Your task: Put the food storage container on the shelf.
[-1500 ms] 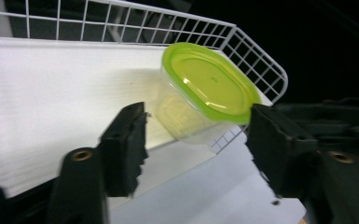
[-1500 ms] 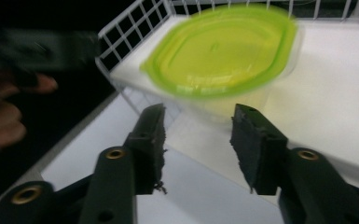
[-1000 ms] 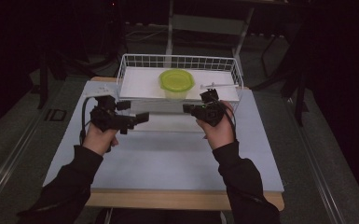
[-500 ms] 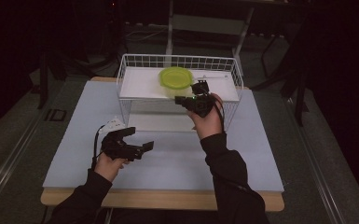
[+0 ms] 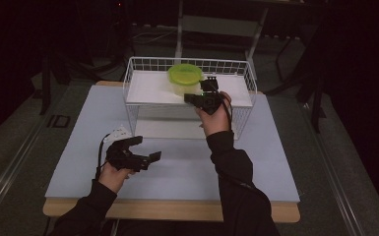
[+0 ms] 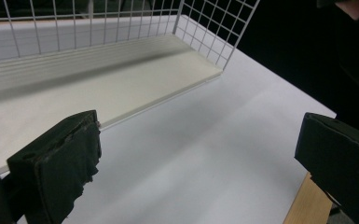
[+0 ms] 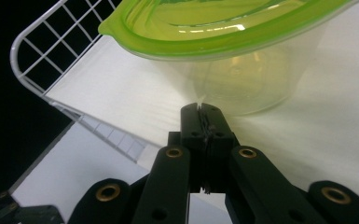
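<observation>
A clear tub with a lime-green lid (image 5: pixel 184 75) stands on the upper shelf of a white wire rack (image 5: pixel 241 73). My right gripper (image 5: pixel 189 98) reaches over that shelf, its tips just short of the tub's near side. In the right gripper view the tub (image 7: pixel 249 79) and its lid (image 7: pixel 224 32) loom right ahead of the right gripper (image 7: pixel 201 110), whose jaws are shut with nothing between them. My left gripper (image 5: pixel 144 149) rests low over the white table at the near left, open and empty. In its own view, its pads (image 6: pixel 60 161) stand wide apart.
The wire rack (image 6: pixel 205 28) has a white lower board (image 6: pixel 98 88) lying on the table (image 5: pixel 256 162) beneath the upper shelf. A small white tag (image 5: pixel 119 132) lies by the left hand. The table's wooden front edge (image 5: pixel 177 209) runs close to the person.
The left hand has sunk from in front of the rack to the near left of the table. The right hand has moved forward over the upper shelf to the tub.
</observation>
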Demonstrator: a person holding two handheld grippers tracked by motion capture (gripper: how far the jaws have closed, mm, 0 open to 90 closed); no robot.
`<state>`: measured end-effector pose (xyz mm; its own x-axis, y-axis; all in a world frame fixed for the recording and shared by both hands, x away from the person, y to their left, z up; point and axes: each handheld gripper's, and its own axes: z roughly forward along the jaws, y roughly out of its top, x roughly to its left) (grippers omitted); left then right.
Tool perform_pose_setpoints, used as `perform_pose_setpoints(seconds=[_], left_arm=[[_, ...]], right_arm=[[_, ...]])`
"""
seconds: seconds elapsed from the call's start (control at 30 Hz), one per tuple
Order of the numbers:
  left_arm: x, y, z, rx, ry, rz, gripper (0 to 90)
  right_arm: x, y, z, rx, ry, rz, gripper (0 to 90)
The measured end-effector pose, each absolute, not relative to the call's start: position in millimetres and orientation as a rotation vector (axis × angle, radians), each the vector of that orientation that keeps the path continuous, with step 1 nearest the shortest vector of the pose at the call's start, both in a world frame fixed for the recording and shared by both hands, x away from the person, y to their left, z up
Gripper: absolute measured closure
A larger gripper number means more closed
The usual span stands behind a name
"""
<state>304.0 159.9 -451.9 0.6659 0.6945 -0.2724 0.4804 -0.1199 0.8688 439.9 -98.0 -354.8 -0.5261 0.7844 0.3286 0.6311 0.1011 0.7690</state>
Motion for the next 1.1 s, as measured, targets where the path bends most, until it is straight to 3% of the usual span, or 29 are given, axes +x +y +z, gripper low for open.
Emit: perform_pose_setpoints(seconds=[0.2,0.3,0.33,0.4,0.43,0.73,0.77,1.1], left_arm=[[304.3,159.1,-453.2,1.780,0.937,0.251,1.2],[303.4,158.0,-452.2,1.787,0.923,0.263,1.2],[302.9,157.8,-451.6,1.780,0.921,0.260,1.2],[302.3,157.7,-450.7,1.779,0.914,0.257,1.2],[301.5,158.3,-449.7,1.776,0.911,0.258,1.2],[295.5,157.7,-448.7,1.781,0.898,0.238,1.2],[295.0,157.5,-448.8,1.779,0.897,0.233,1.2],[288.9,153.3,-451.9,1.811,0.867,0.224,1.2]], right_arm=[[429.4,-101.1,-351.2,1.399,2.222,1.410,83.5],[417.9,-104.8,-349.3,1.358,2.242,1.409,75.6],[409.2,-107.7,-349.5,1.325,2.259,1.424,66.6],[404.6,-108.5,-350.0,1.303,2.270,1.413,63.0],[396.0,-110.2,-352.2,1.250,2.294,1.402,54.9],[369.8,-119.4,-363.4,1.125,2.330,1.422,36.3],[363.7,-121.8,-369.7,1.099,2.341,1.447,28.3],[345.9,-136.2,-402.2,1.052,2.387,1.417,20.5]])
